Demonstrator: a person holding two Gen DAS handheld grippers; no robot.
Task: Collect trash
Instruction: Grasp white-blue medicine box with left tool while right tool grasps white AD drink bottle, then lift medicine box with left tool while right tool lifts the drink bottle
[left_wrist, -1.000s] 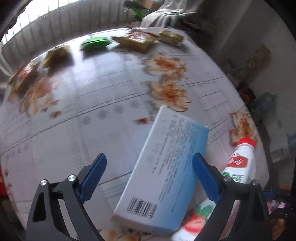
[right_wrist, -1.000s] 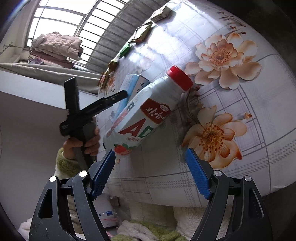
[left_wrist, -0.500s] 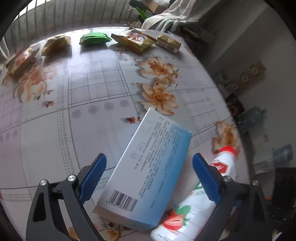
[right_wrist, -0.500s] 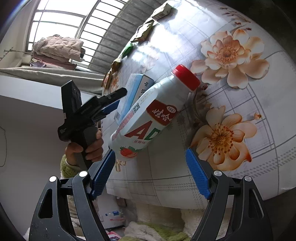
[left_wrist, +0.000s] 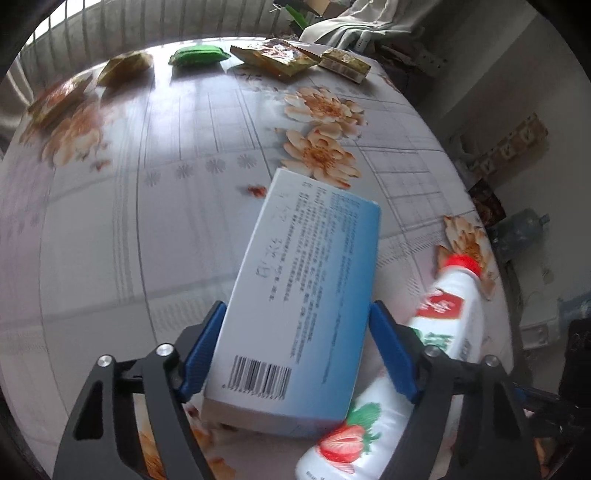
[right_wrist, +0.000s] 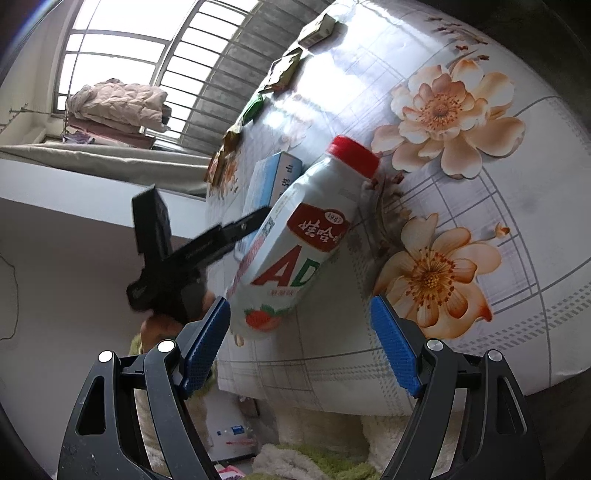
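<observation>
A: Box position relative to left gripper?

B: Lying flat on the table, between the blue pads. Barcode end nearest the gripper; long axis runs away from it, tilted a little to the right. Jaws are closing, the pads already at the box's two long sides. Left pad appears to touch; right pad at the edge or just off it. Blur prevents a firm call, so no confirmed grip.

A: Neighbours?

B: Bottle lies on its side just right of the box, red cap pointing away, its lower body tucked close under the box's near right corner. Right finger sits between box and bottle. Tight there; judged risk of nudging the bottle on closing or lift.

A: Right gripper?

B: Jaws wide, holding nothing. From its view the bottle lies ahead and above the pads, not between them, near the table's front edge.

A: Room to move?

B: Open tabletop left of and beyond the box. Wrappers well apart at the far edge. Straight lift looks the cleanest exit.
</observation>
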